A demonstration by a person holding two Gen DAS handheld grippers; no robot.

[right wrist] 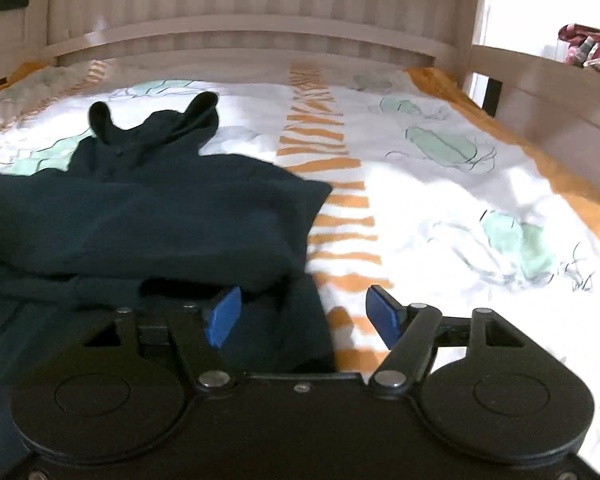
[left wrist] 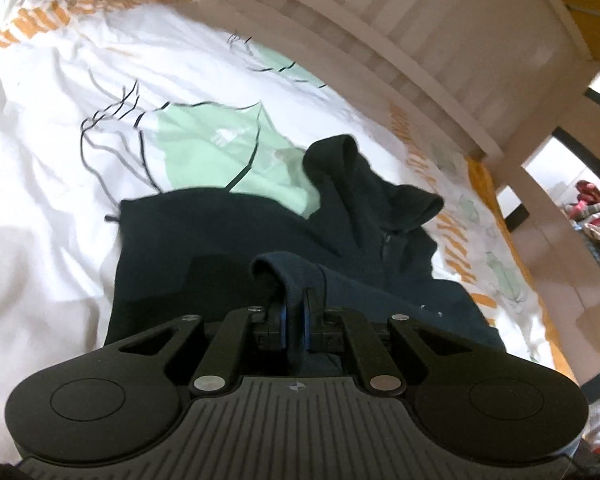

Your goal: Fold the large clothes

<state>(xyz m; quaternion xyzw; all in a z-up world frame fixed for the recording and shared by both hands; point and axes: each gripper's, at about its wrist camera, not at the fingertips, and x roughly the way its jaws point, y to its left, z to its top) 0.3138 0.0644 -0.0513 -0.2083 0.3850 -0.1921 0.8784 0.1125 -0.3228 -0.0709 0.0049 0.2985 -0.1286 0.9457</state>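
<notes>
A dark navy hooded sweatshirt (left wrist: 220, 236) lies on a white bedspread with green and orange prints (left wrist: 52, 128). Its hood (left wrist: 364, 184) points toward the headboard. My left gripper (left wrist: 295, 300) is shut on a fold of the sweatshirt's fabric (left wrist: 288, 268) and holds it raised above the body. In the right wrist view the sweatshirt (right wrist: 160, 216) lies at the left with a folded edge near the gripper. My right gripper (right wrist: 304, 312) is open; its left blue pad (right wrist: 224, 316) sits against the sweatshirt's edge and its right pad (right wrist: 384, 314) is over the bedspread (right wrist: 440, 200).
A pale wooden slatted headboard (right wrist: 240, 44) runs along the far edge of the bed. A wooden bed rail and post (left wrist: 540, 208) stand at the right. Colourful clothes (right wrist: 588, 46) lie beyond the rail. The bedspread extends bare to the right of the sweatshirt.
</notes>
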